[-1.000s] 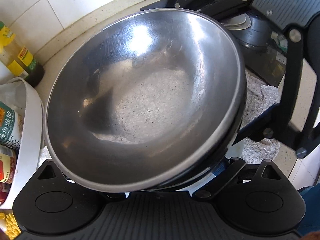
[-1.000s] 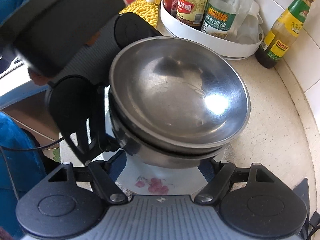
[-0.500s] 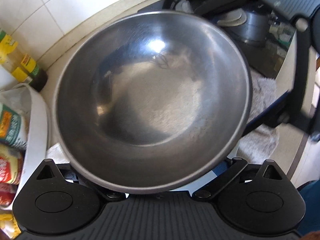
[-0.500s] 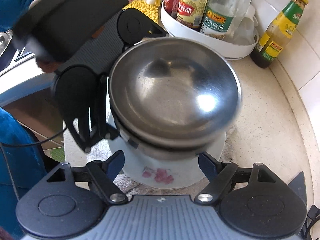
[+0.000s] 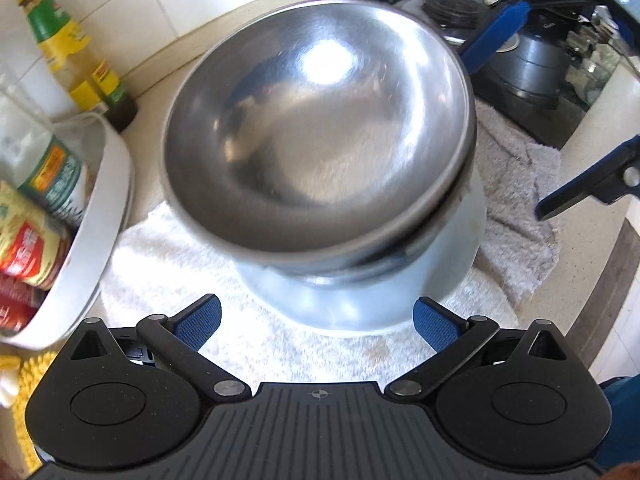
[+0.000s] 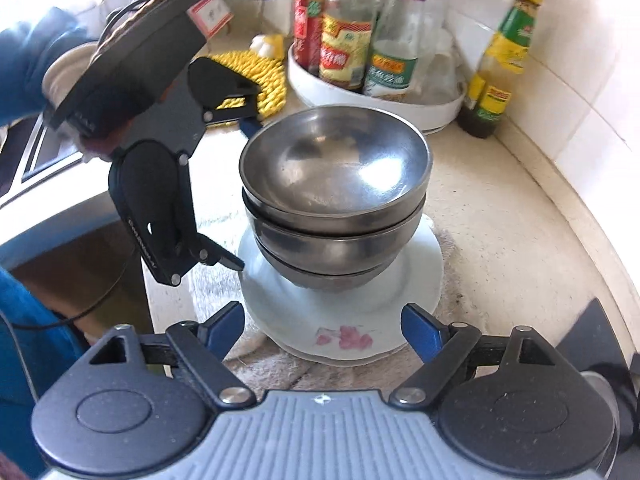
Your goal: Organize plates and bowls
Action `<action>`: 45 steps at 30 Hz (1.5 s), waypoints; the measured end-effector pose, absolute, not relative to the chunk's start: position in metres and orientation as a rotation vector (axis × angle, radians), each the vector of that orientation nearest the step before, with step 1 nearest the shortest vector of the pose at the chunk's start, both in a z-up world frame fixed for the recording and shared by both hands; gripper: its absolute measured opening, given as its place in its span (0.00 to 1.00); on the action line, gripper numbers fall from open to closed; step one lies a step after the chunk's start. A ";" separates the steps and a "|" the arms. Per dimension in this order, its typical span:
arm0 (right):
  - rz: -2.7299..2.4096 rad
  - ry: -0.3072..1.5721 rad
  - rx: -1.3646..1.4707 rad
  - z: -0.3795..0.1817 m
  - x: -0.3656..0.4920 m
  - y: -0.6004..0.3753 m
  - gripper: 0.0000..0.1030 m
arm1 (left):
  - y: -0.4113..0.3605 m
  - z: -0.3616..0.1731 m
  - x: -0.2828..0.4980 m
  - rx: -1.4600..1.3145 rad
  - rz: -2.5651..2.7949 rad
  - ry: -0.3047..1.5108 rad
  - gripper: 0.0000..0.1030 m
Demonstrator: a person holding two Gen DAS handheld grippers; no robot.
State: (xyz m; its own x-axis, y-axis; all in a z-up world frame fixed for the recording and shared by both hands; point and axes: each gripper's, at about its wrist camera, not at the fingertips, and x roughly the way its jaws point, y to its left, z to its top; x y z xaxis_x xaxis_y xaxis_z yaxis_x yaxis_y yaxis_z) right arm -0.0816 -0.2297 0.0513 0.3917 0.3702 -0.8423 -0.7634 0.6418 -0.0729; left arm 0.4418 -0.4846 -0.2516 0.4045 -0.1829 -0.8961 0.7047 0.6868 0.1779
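while both tools gape | stacked bowls (image 6: 334, 208) on plate (image 6: 416, 280) | between fingers

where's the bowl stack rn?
In the right wrist view the steel bowl stack sits centre frame on the white flowered plate, which lies on a towel, with the bottle tray behind.

Chinese characters stand on the labels of the sauce bottles (image 6: 340, 56) in the white tub (image 6: 320, 88), too blurred to read. A red-framed card (image 6: 210, 12) bears unreadable marks. The yellow-labelled bottle (image 6: 500, 76) carries illegible print.
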 end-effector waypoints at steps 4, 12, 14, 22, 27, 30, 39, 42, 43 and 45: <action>0.717 0.867 -0.445 0.056 -0.100 -0.232 0.90 | -0.466 -0.250 0.425 0.574 -0.569 1.012 1.00; 0.519 0.773 -0.240 0.057 -0.129 -0.243 1.00 | -0.428 -0.230 0.406 0.310 -0.461 0.955 1.00; 0.466 0.766 -0.200 0.055 -0.139 -0.240 1.00 | -0.417 -0.223 0.404 0.212 -0.395 0.944 1.00; 0.234 0.687 0.031 0.044 -0.156 -0.244 1.00 | -0.393 -0.198 0.378 -0.043 -0.192 0.865 1.00; 0.178 0.686 0.137 0.039 -0.158 -0.251 1.00 | -0.400 -0.185 0.355 -0.052 -0.122 0.820 1.00; 0.138 0.667 0.127 0.042 -0.162 -0.252 1.00 | -0.406 -0.185 0.346 -0.076 -0.088 0.806 1.00; 0.076 0.712 0.120 0.035 -0.174 -0.260 1.00 | -0.439 -0.198 0.329 -0.099 0.000 0.829 1.00; 0.071 0.717 0.122 0.033 -0.178 -0.265 1.00 | -0.447 -0.201 0.324 -0.101 0.029 0.836 1.00; 0.072 0.718 0.124 0.033 -0.180 -0.266 1.00 | -0.449 -0.201 0.322 -0.106 0.035 0.837 1.00; 0.074 0.720 0.129 0.032 -0.183 -0.269 1.00 | -0.453 -0.202 0.319 -0.110 0.058 0.836 1.00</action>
State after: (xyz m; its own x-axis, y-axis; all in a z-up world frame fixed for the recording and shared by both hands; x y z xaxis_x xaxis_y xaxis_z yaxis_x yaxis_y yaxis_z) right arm -0.1829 -0.2692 0.0320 0.7495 0.1114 -0.6526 -0.0229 0.9895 0.1426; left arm 0.3189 -0.4527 -0.2018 0.6693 0.0085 -0.7429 -0.0950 0.9927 -0.0742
